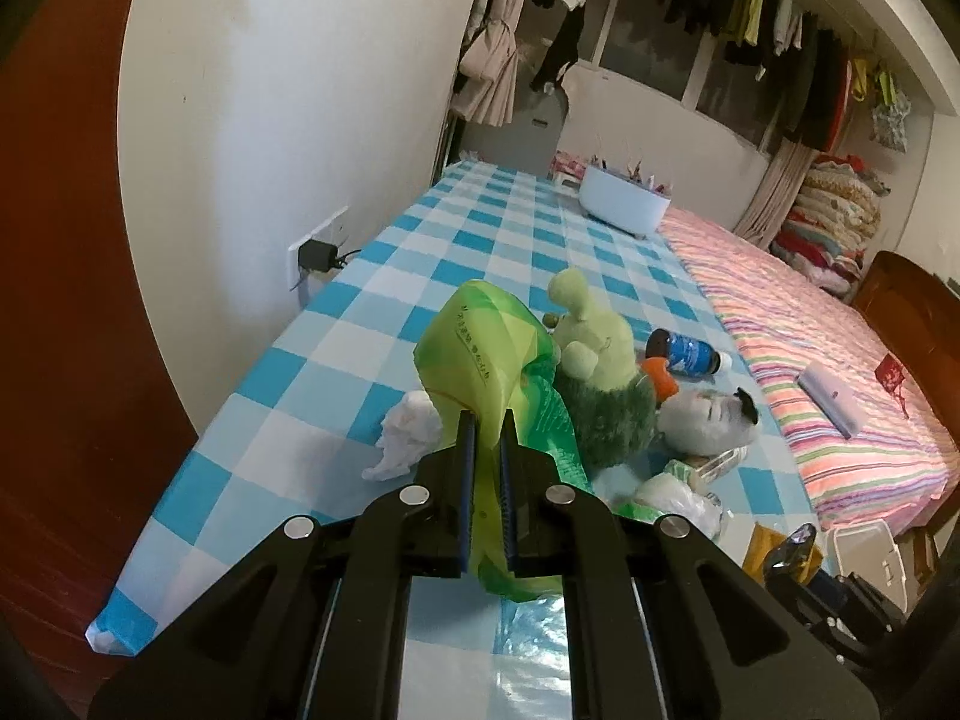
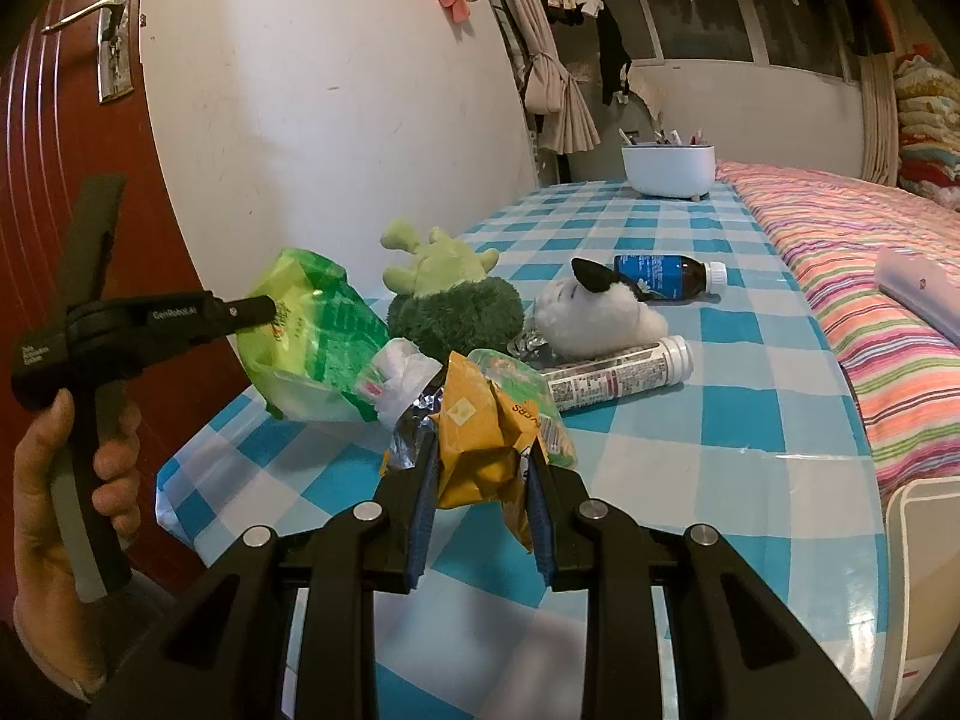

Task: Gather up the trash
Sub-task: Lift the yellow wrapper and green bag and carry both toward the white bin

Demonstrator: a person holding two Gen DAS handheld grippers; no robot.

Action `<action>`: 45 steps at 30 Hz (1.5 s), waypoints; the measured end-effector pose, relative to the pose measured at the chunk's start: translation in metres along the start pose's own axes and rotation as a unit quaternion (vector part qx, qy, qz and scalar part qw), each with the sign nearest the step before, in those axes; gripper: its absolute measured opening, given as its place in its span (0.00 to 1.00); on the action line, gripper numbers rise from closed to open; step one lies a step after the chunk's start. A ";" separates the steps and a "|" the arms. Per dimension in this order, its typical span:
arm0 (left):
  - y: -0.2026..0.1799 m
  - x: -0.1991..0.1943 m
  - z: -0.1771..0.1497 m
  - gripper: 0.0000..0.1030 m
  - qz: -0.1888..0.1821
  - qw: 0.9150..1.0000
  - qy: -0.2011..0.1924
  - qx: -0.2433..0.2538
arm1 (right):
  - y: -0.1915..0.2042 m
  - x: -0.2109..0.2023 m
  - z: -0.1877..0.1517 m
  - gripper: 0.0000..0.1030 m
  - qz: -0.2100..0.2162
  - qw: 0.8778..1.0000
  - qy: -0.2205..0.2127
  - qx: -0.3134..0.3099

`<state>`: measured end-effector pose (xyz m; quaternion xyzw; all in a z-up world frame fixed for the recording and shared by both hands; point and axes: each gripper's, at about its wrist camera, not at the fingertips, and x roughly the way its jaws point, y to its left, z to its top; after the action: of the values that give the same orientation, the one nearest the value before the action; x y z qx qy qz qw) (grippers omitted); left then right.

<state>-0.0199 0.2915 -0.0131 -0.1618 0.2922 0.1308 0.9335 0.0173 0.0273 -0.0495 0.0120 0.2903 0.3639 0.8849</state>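
Left wrist view showed your left gripper (image 1: 486, 420) clenched on the rim of a green plastic bag (image 1: 480, 354), lifted above the blue checked table (image 1: 336, 354); a crumpled white tissue (image 1: 405, 435) lay just left of the bag, a green soft toy (image 1: 594, 354) just behind it; beyond that lay a blue-labelled bottle (image 1: 690, 354). Right wrist view showed your right gripper (image 2: 480, 456) clamped on a crumpled yellow wrapper (image 2: 480, 444), held near the bag's mouth; your left hand (image 2: 66, 480) gripped its tool at the left edge; a white soft toy (image 2: 594, 318) and a white bottle (image 2: 618, 375) lay behind the wrapper; a white tub (image 2: 669, 171) stood at the far end, beside the striped bed (image 2: 852, 252).
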 end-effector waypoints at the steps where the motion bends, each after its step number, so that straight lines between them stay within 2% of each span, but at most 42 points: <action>1: -0.001 -0.001 0.001 0.07 -0.001 1.000 -0.003 0.000 | 0.000 0.000 0.000 0.25 0.000 1.000 0.000 0.001; 9: -0.005 -0.013 0.005 0.07 0.004 0.999 -0.034 -0.003 | -0.002 -0.004 0.001 0.25 -0.004 1.000 -0.005 0.001; 16: -0.017 -0.021 0.008 0.07 -0.008 0.999 -0.050 0.007 | -0.005 -0.008 0.000 0.25 -0.008 1.000 -0.008 0.001; 29: -0.049 -0.023 0.009 0.07 -0.043 0.997 -0.053 0.029 | -0.017 -0.023 0.000 0.25 -0.024 1.000 -0.017 0.009; 45: -0.105 -0.007 0.002 0.07 -0.091 0.994 -0.033 0.059 | -0.047 -0.052 -0.003 0.25 -0.062 0.997 -0.035 0.032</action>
<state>0.0110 0.1950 0.0162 -0.1276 0.2525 0.0331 0.9586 0.0164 -0.0418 -0.0367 0.0350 0.2710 0.2980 0.9146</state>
